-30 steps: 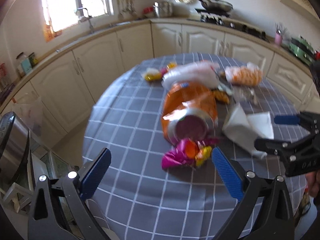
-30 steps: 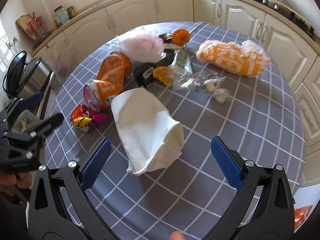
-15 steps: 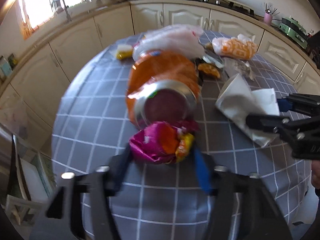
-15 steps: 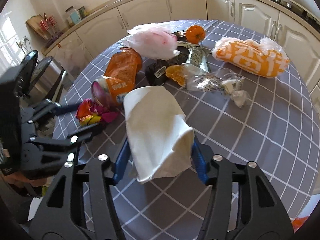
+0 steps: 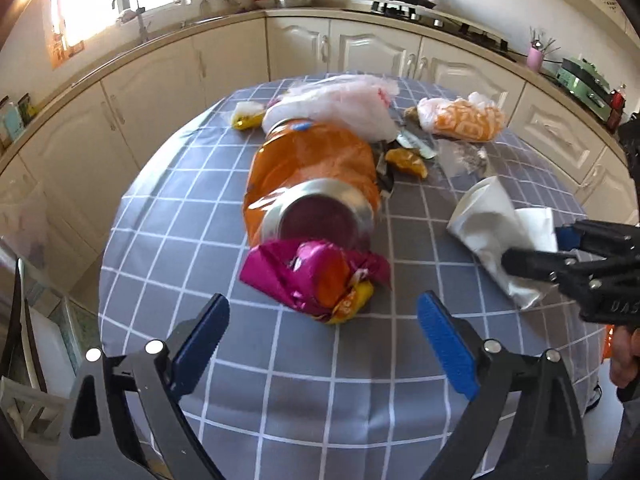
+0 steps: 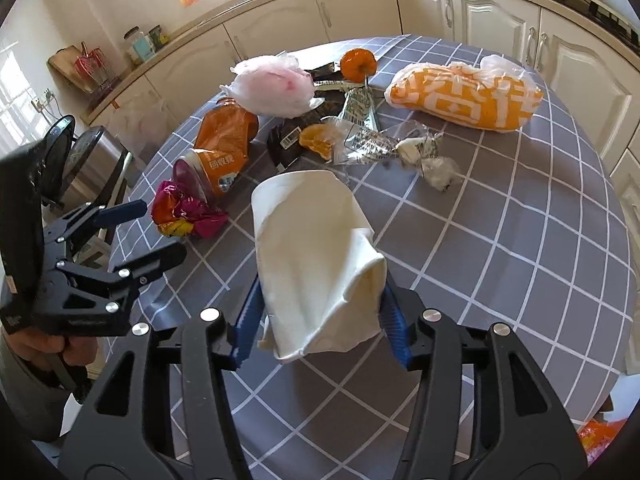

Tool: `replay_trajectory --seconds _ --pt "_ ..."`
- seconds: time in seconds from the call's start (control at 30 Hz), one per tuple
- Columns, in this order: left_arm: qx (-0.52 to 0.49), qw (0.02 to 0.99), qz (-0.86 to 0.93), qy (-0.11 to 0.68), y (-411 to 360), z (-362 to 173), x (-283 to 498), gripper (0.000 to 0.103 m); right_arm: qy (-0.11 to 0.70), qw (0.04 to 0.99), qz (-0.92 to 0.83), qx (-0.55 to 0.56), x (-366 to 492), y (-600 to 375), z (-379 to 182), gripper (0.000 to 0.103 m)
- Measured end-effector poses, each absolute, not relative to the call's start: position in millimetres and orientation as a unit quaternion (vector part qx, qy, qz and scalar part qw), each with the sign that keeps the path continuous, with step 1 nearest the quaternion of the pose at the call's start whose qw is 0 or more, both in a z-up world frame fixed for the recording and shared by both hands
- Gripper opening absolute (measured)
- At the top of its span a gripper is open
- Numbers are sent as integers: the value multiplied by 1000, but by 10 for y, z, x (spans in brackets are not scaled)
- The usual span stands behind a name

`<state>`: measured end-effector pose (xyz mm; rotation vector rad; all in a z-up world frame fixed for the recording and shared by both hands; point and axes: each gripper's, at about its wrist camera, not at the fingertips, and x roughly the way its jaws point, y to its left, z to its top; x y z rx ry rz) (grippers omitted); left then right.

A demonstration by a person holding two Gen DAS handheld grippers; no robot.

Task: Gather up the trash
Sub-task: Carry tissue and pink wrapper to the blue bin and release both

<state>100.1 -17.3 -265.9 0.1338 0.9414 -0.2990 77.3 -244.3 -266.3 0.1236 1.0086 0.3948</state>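
A crumpled pink and yellow wrapper point(image 5: 312, 276) lies on the grey checked table point(image 5: 280, 380), against the mouth of a crushed orange can point(image 5: 312, 176). My left gripper point(image 5: 322, 310) sits just short of the wrapper. Its jaws are opening and the pads touch nothing. From the right wrist view the left gripper point(image 6: 148, 232) stands beside the wrapper point(image 6: 180, 216). My right gripper point(image 6: 320, 320) is shut on a white paper cup point(image 6: 316, 248), its blue pads pressing both sides of the squashed near end. The same cup point(image 5: 492, 220) shows at the right of the left wrist view.
More litter lies farther back: a white plastic bag point(image 6: 272, 88), an orange-and-white bag point(image 6: 464, 96), a tangerine point(image 6: 358, 64), orange peel point(image 6: 316, 140) and clear wrappers point(image 6: 380, 140). A steel bin point(image 6: 96, 152) stands left of the table. Cabinets ring the room.
The left gripper's jaws closed in around the pink wrapper, then spread wide again; the wrapper stays on the table. The right gripper's jaws closed on the white cup and have kept hold.
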Motion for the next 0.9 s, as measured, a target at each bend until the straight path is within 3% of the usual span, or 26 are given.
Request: replay_trajectory --seconds 0.1,0.13,0.17,0.2,0.23,0.63,0.9 --pt "74 876 -138 457 -220 -2701 1072 92 478 855 189 62 779 -2433 -2658 53" --pt "71 875 -135 459 -220 -2727 1102 86 477 856 189 63 781 -2433 -2658 53" --pt "62 874 -135 462 -208 -2749 1124 55 476 856 189 64 782 -2430 -2655 52" --pt "41 868 -146 473 -190 -2778 1161 42 476 857 190 64 777 -2427 -2649 52" --pt "27 867 -148 474 -178 -2780 1177 37 475 857 191 63 769 -2433 -2643 51" --pt "14 879 -164 447 -159 -2515 935 35 438 875 180 103 593 -2796 -2444 50" --pt "50 884 -248 392 -991 -1965 888 35 371 905 114 173 282 -3722 -2118 50"
